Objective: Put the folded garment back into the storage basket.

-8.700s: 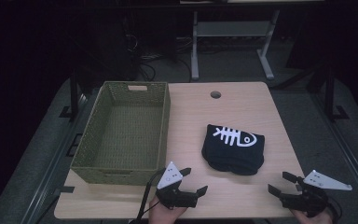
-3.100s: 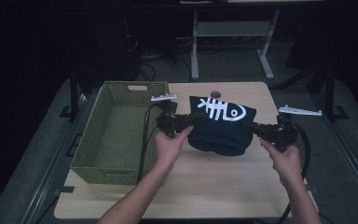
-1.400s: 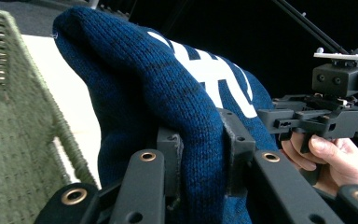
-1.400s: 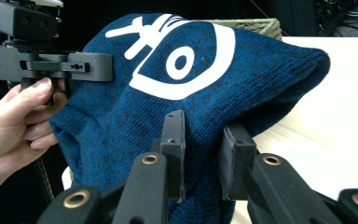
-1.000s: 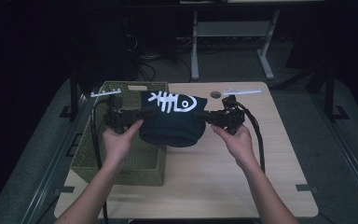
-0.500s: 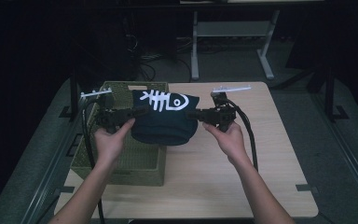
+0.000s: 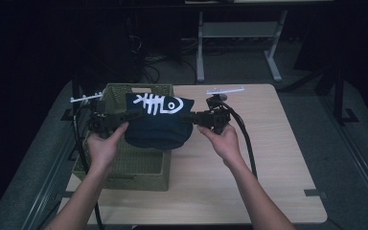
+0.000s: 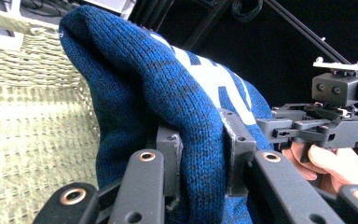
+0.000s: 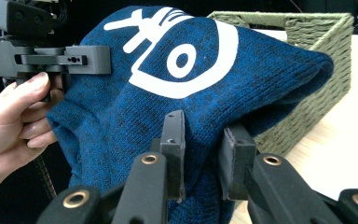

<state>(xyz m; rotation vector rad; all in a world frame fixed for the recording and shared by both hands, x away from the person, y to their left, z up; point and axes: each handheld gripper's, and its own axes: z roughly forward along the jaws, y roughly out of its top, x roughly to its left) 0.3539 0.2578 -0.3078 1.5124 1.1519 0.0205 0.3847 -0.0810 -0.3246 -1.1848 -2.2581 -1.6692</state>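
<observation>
Here both grippers — left gripper (image 7: 133, 115), right gripper (image 7: 186, 117) — pinch the sweater (image 7: 158, 125), hiding the basket (image 7: 139, 165) interior.

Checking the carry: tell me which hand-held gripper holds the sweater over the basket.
The left hand-held gripper: it pinches the blue sweater above the green basket, while the right hand-held gripper grips over bare table.
</observation>
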